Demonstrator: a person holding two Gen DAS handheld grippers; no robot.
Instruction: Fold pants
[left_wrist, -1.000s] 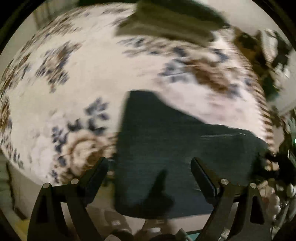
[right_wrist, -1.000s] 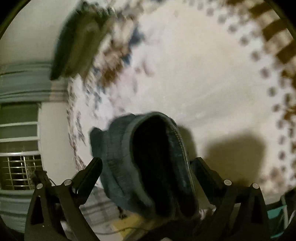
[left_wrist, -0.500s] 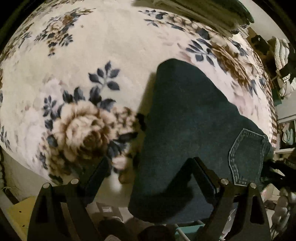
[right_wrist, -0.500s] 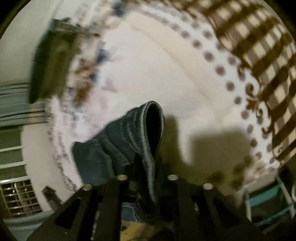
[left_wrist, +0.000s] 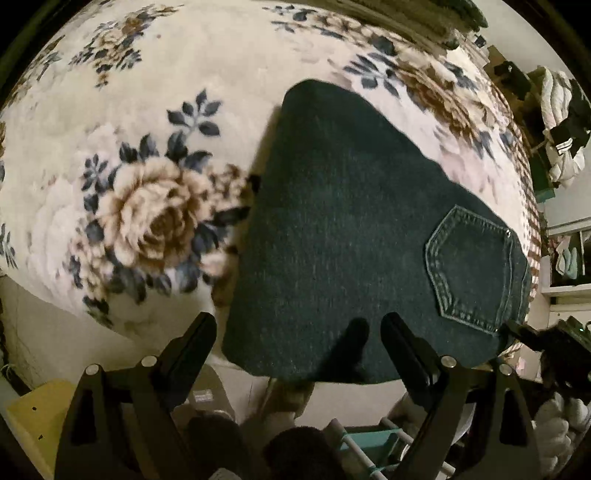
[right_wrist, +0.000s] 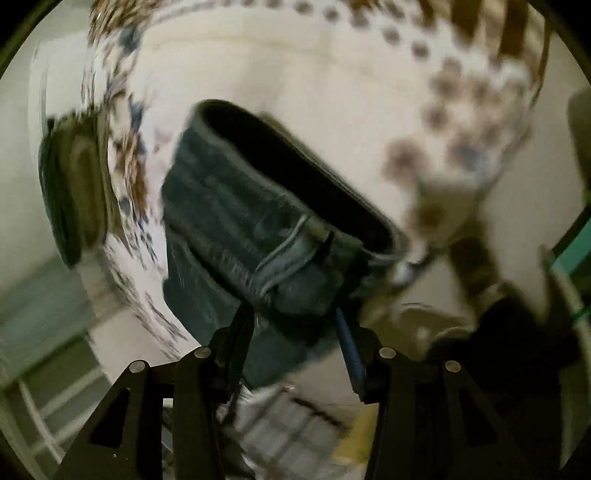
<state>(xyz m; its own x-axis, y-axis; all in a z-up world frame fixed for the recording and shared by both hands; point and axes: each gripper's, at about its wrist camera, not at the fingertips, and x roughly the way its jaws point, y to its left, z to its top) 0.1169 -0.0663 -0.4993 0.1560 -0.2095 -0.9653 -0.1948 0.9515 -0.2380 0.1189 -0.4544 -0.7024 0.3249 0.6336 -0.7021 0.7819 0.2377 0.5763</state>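
Note:
Dark denim pants lie folded on a floral blanket, back pocket at the right, near edge hanging over the bed edge. My left gripper is open above that near edge, holding nothing. In the blurred right wrist view, my right gripper is shut on the waistband end of the pants, whose opening gapes above the fingers.
A folded green cloth pile lies at the far side of the bed, also in the right wrist view. Shelves with clothes stand at the right. A teal rack and a yellow box sit below the bed edge.
The right gripper closed on the waistband and swung, tilting its view. The left gripper came nearer over the pants and stayed open; the back pocket came into view.

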